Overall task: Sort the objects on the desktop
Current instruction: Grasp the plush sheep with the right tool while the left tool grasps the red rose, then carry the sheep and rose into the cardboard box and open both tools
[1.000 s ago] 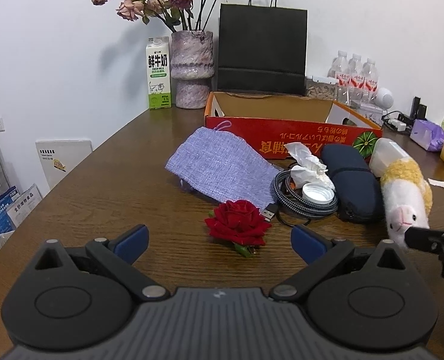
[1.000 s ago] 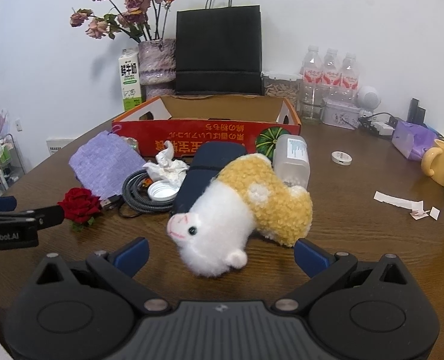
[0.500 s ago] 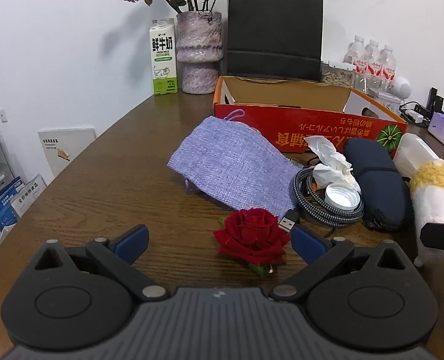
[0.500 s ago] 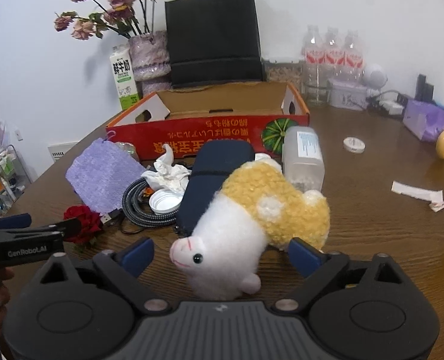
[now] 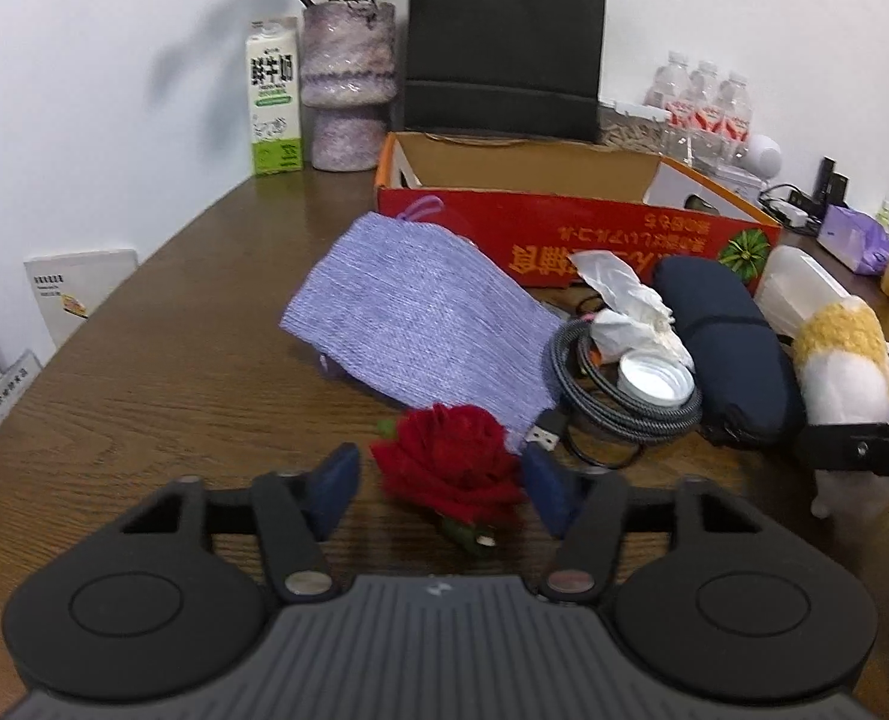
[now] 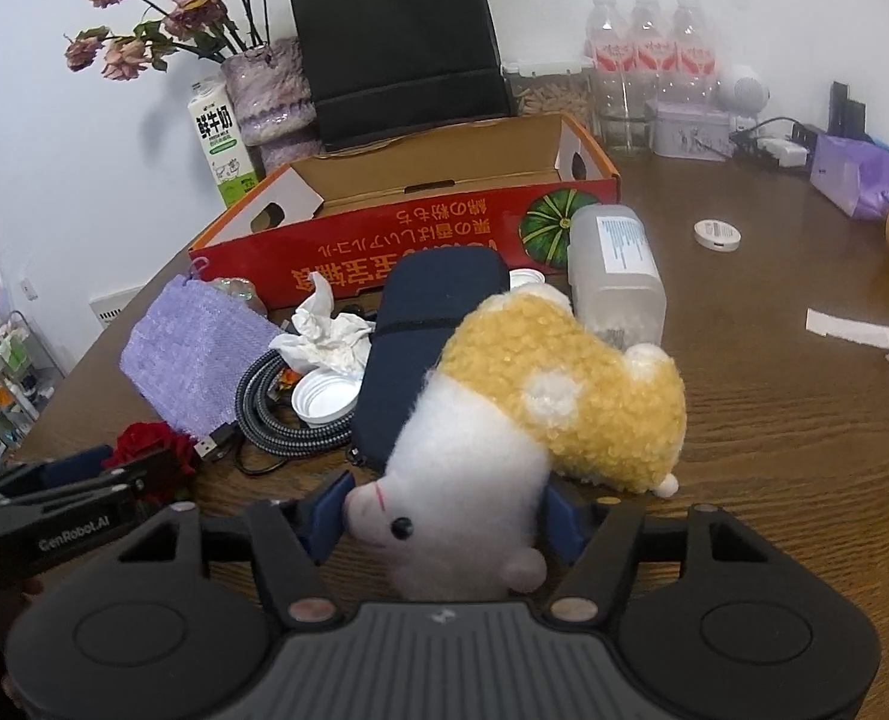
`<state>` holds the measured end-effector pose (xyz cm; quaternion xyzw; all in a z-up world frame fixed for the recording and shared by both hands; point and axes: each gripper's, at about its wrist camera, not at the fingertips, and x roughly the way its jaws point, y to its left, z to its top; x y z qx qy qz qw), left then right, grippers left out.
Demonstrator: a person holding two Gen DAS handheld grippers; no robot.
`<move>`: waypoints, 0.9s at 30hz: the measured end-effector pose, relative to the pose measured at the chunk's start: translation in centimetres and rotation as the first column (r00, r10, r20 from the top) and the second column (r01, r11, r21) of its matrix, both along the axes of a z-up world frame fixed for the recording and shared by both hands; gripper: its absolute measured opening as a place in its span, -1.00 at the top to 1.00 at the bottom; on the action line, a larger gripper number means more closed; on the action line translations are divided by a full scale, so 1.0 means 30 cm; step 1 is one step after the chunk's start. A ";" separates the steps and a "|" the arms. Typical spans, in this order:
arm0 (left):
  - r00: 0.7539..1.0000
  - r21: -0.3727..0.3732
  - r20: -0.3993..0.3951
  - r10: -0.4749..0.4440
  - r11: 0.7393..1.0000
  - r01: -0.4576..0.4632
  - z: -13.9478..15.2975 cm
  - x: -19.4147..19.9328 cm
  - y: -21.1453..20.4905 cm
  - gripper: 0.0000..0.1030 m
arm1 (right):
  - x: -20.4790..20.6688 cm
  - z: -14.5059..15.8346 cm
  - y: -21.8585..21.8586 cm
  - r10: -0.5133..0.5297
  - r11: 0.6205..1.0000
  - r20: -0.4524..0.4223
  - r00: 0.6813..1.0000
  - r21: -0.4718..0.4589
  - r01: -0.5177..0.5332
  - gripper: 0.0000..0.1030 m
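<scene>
The red cardboard box [image 5: 564, 222] stands open toward the back of the wooden desk [image 5: 162, 372], and everything else lies in front of it. Nearest its front wall on the left lies a purple woven pouch [image 5: 420, 324]. Beside the pouch, still before the box, lie a coiled braided cable [image 5: 612, 402] with a white cap [image 5: 654, 375] and crumpled tissue [image 5: 624, 306] on it, then a dark blue case [image 5: 726, 342] and a clear plastic bottle [image 6: 615, 276] lying on its side against the box's front. Farthest out from the box, past the pouch's near corner, a red rose [image 5: 453, 468] lies on the desk between the blue pads of the left claw [image 5: 444, 489]; its jaws are closing, the right pad at the petals' edge and the left pad apart from the flower with bare wood showing between. In front of the case and bottle lies a yellow and white plush toy [image 6: 504, 438], its white head toward the right claw [image 6: 444, 516]; those jaws are closing too, with the head between the pads, both of which meet the fur at its sides. Behind the box stand a black paper bag [image 6: 396, 42], a vase of dried roses [image 6: 267, 96] and a milk carton [image 6: 219, 141].
</scene>
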<state>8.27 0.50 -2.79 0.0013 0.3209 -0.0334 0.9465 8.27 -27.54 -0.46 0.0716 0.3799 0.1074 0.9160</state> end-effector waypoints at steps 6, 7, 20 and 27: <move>1.000 -0.015 -0.004 -0.009 1.000 0.009 -0.011 -0.014 0.004 0.28 | -0.022 -0.002 -0.013 -0.006 1.000 0.015 1.000 0.022 0.006 -0.17; 1.000 -0.017 -0.003 -0.008 1.000 0.008 -0.011 -0.017 0.005 0.29 | -0.028 -0.002 -0.015 -0.008 1.000 0.021 1.000 0.024 0.007 -0.15; 0.999 -0.031 0.046 -0.011 0.999 0.012 0.032 -0.079 -0.004 0.36 | -0.105 0.016 -0.052 -0.011 0.998 0.093 0.996 0.057 0.005 -0.11; 0.995 -0.033 0.101 -0.014 0.999 0.017 0.090 -0.112 -0.014 0.36 | -0.147 0.056 -0.058 0.006 0.999 0.176 0.984 0.049 -0.015 -0.10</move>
